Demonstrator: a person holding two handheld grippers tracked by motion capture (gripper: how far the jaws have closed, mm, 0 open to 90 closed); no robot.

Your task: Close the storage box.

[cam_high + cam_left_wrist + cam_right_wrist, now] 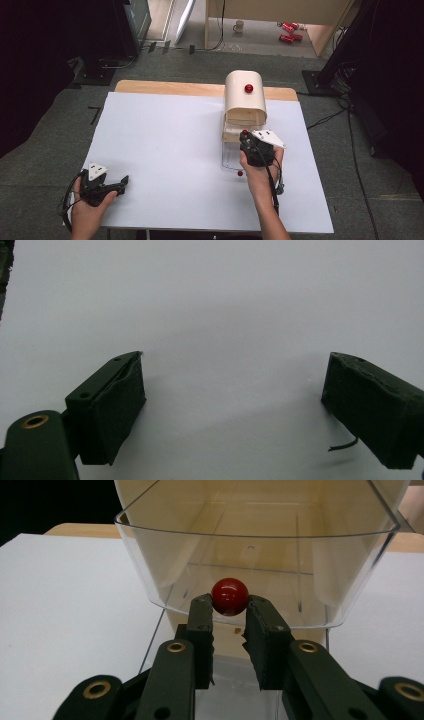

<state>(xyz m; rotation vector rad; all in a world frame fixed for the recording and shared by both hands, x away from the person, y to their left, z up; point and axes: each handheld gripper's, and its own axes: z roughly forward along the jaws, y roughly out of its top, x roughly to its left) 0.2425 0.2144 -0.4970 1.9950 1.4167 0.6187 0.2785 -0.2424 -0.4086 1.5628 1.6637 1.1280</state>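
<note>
A cream box with a rounded lid and a red lid knob stands at the table's far right of centre. From its front a clear plastic drawer sticks out toward me, tilted up, and nothing lies inside it. My right gripper is shut on the drawer's red ball knob; in the high view this right gripper is just in front of the box. My left gripper rests near the front left edge, and its jaws stand wide apart over bare white table.
A second clear drawer lies low under my right hand, with its own red knob at the front. A wooden board edge runs along the table's far side. On the floor beyond are a mug and red cans.
</note>
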